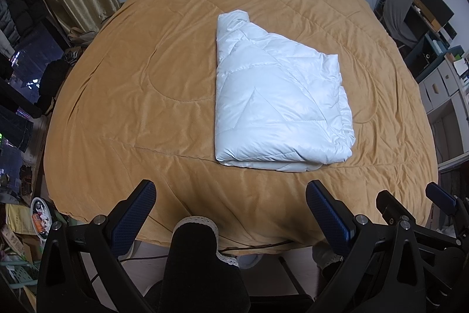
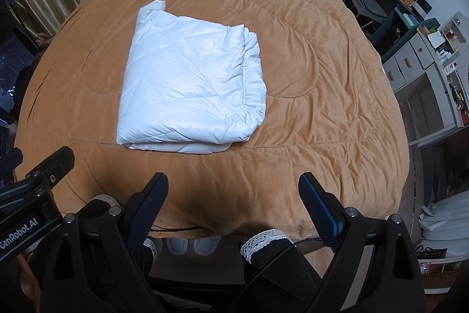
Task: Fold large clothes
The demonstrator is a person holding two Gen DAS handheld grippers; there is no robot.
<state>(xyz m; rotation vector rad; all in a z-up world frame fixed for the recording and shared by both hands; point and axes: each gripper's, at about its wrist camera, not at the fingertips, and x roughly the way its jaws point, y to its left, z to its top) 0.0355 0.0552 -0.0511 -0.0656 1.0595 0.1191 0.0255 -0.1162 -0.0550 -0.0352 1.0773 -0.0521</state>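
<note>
While both grippers hang over the foot of the bed, the left gripper (image 1: 231, 195) and right gripper (image 2: 234, 189) have their jaws spread wide, grasping nothing. The white quilted padded garment (image 1: 275, 104), folded into a thick bundle, lies mid-bed on the mustard-yellow corduroy bedspread (image 1: 132, 84), well apart from them.

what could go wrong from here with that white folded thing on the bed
1. The white padded garment looks puffy and slick, so its stacked layers along the right edge may spring open or slide apart if pinched there.
2. The orange bedspread beneath it is soft and wrinkled, so a low grab might catch it as well.
3. Both the left gripper and the right gripper hang open near the bed's foot, apart from the garment, so reaching it means leaning in.
</note>
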